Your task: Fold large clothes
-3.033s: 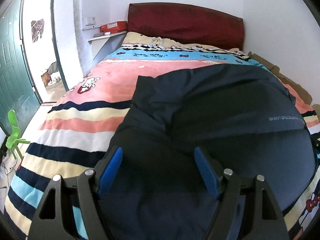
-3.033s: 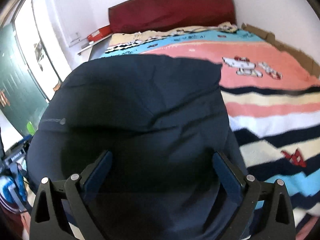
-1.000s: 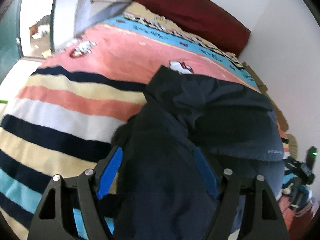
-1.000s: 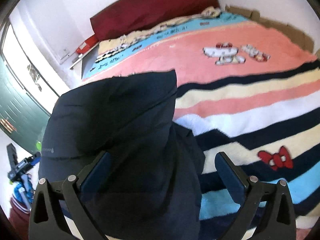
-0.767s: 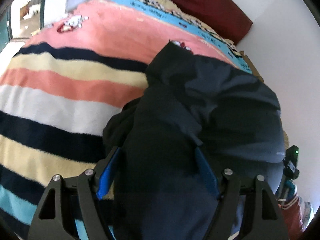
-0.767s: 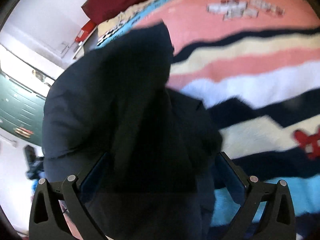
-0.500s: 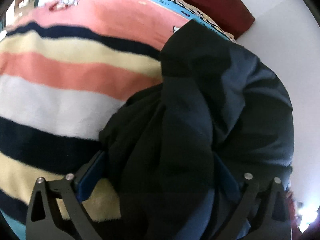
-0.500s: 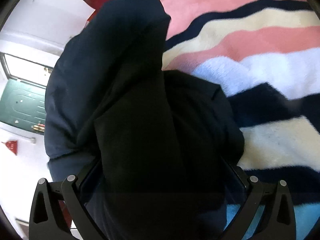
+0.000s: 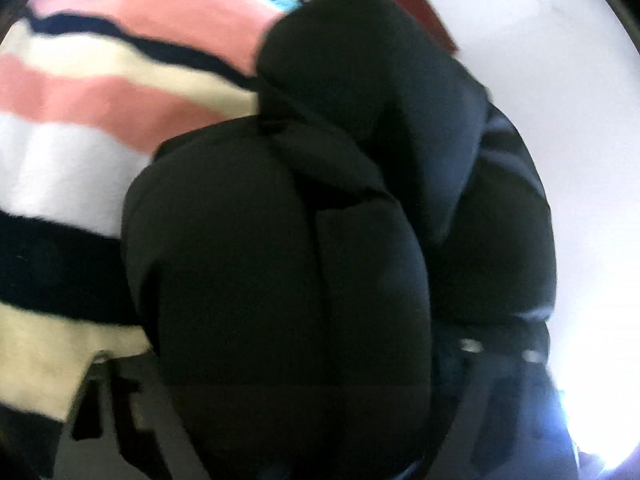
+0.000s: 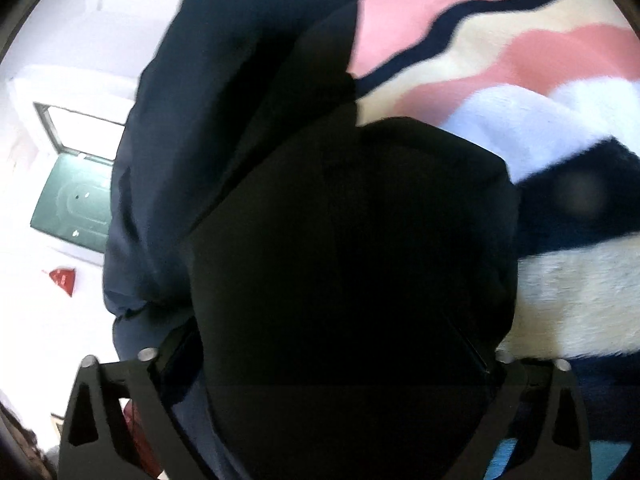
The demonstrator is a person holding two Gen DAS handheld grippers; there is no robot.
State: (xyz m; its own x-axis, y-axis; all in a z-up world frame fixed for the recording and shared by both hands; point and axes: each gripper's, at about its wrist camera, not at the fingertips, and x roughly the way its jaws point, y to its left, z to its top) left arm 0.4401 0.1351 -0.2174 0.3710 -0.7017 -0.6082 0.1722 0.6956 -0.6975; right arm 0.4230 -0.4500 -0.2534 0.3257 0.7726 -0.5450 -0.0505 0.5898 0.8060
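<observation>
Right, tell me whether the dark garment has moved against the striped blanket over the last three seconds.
Yes. The dark garment was spread flat; now it is bunched and lifted toward the cameras, baring more of the striped blanket beside it.

Striped blanket [image 9: 80, 92] covers bed w/ dark garment [image 9: 280, 260] bunched on it.

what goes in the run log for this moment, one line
step: folding | item: dark garment bunched over striped blanket | left tool: fingers hidden | right tool: fingers hidden
</observation>
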